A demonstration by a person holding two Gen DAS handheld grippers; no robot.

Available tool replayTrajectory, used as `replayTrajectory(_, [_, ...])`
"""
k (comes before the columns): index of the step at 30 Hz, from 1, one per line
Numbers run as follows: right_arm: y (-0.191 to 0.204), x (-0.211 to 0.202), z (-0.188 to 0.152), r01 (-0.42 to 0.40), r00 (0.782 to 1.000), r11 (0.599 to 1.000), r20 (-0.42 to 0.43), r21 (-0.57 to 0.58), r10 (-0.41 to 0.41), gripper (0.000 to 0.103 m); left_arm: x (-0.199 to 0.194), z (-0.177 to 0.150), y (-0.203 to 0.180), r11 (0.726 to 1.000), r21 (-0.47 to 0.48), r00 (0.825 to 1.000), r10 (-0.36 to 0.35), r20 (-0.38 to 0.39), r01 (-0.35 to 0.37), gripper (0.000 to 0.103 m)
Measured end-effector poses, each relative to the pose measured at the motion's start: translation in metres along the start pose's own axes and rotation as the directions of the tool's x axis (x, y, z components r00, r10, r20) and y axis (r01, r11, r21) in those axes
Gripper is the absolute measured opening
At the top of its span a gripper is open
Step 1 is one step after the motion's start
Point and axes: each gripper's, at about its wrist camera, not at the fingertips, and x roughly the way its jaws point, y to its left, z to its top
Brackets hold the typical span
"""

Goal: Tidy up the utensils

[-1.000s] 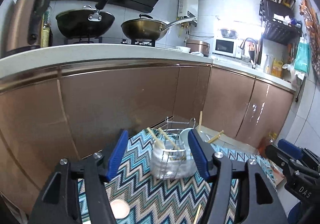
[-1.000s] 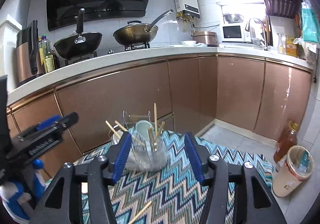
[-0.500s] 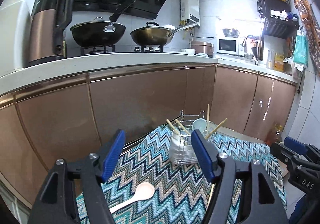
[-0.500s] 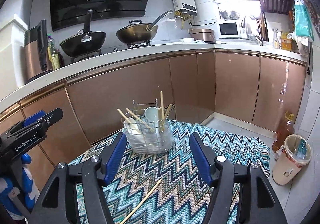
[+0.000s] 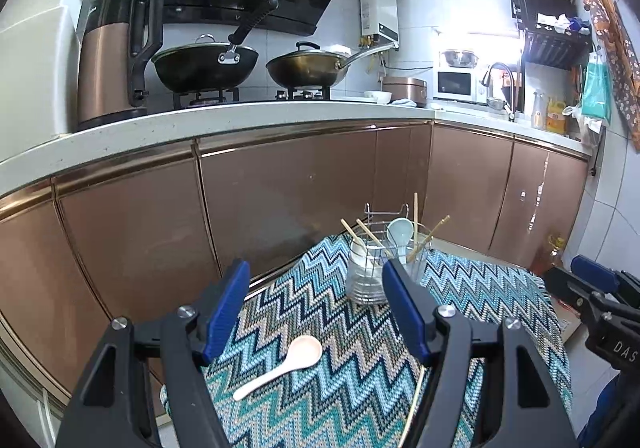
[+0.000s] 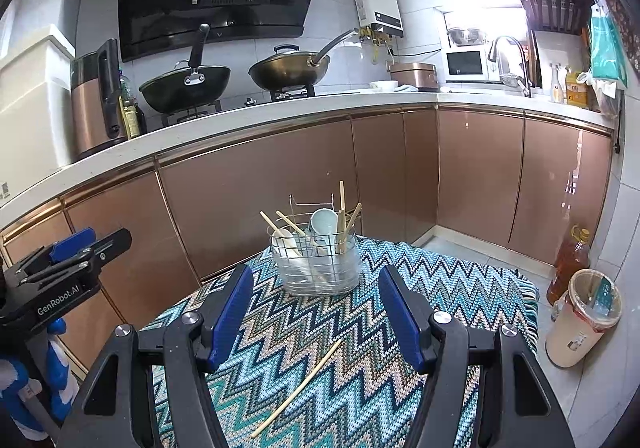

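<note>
A clear utensil holder with a wire frame (image 6: 318, 264) stands at the far end of a zigzag-patterned cloth (image 6: 420, 280). It holds several chopsticks and spoons. It also shows in the left wrist view (image 5: 376, 272). A cream spoon (image 5: 286, 364) lies loose on the cloth between the left gripper's fingers. A loose chopstick (image 6: 298, 388) lies on the cloth between the right gripper's fingers. My left gripper (image 5: 316, 312) is open and empty. My right gripper (image 6: 316, 312) is open and empty. Both are well back from the holder.
Brown kitchen cabinets (image 6: 280, 191) with a white counter stand behind the table. Two woks (image 6: 184, 83) sit on the stove. An oil bottle (image 6: 568, 264) and a lined bin (image 6: 584, 316) stand on the floor at right.
Both grippers have pulled back and up from the holder, which now looks smaller. The loose spoon and loose chopstick have come fully into view. Both grippers stay open.
</note>
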Motion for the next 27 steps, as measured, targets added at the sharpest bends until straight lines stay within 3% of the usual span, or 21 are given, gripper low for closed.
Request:
replayTrajectory(16, [0.009, -0.044, -0.001, 0.015, 0.999, 1.0, 0.044, -0.007, -0.014, 0.063, -0.028, -0.016, -0.001, 1.0, 0.009, 1.0, -0.011, -0.016, 0.011, 0.067])
replayTrajectory(27, [0.017, -0.049, 0.001, 0.006, 0.999, 1.0, 0.04, -0.024, -0.005, 0.063, -0.032, -0.021, 0.007, 1.0, 0.001, 1.0, -0.003, -0.022, 0.003, 0.067])
